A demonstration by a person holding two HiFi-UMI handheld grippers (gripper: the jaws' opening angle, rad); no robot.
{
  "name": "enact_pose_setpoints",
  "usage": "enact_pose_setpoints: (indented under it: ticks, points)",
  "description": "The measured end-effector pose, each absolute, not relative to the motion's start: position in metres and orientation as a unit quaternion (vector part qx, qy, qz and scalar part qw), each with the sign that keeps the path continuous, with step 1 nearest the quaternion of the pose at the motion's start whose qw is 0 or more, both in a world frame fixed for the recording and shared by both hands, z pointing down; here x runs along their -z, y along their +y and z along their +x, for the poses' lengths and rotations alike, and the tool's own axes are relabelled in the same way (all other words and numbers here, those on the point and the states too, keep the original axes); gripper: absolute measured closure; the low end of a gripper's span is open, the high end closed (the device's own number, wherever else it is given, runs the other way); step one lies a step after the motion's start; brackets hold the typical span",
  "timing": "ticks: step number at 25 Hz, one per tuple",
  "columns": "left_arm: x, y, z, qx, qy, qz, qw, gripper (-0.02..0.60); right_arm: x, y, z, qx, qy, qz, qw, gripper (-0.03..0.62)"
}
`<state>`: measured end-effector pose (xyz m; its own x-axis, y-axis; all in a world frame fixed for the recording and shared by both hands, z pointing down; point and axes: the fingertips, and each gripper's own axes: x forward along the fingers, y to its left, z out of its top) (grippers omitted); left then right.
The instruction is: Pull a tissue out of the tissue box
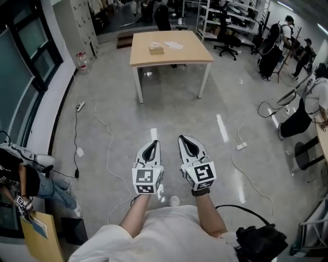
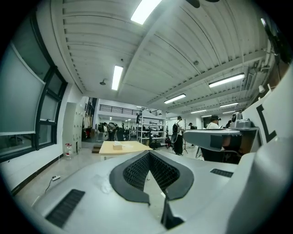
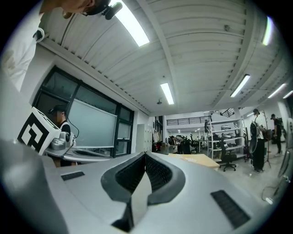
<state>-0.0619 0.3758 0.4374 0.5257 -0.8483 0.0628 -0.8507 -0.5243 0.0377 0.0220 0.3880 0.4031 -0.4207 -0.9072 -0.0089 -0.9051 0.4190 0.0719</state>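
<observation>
A table (image 1: 190, 54) bears a tissue box (image 1: 156, 49) and loose paper (image 1: 173, 45).

— Where does the head view look from?

— From high on the person's head, forward and steeply down. The floor (image 1: 179, 117) fills most of the frame. The table (image 1: 170, 48) is far off at top centre. The left gripper (image 1: 153, 143) and right gripper (image 1: 184, 138) are close, low in the middle.

— And the two gripper views?

— Each sits low behind its own jaws, which crowd the lower half. Both face level across the room, with ceiling (image 2: 183, 55) above.

— What do they share?

— All three show the table, which is small at centre left in the left gripper view and right of centre in the right gripper view. The far shelving (image 1: 225, 15) also appears in all three. Each gripper view also catches the other gripper at its edge.
</observation>
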Motion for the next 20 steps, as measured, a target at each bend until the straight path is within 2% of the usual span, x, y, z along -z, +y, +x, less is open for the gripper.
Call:
enact_pose_setpoints:
  ticks: [7,14,20]
  points:
    - [-0.425,0.340,-0.035,0.040,-0.524,0.851,-0.002,0.581,-0.425,0.350,0.044,0.049,-0.853,0.517,0.051,0.589]
    - [-0.472,0.277,-0.015,-0.075,-0.556,0.828,0.017,0.581,-0.449,0.304,0.059,0.025,-0.850,0.524,0.048,0.589]
    - [-0.496,0.216,0.037,-0.108,-0.519,0.848,0.027,0.583,-0.465,0.240,0.106,0.002,-0.837,0.543,0.062,0.589]
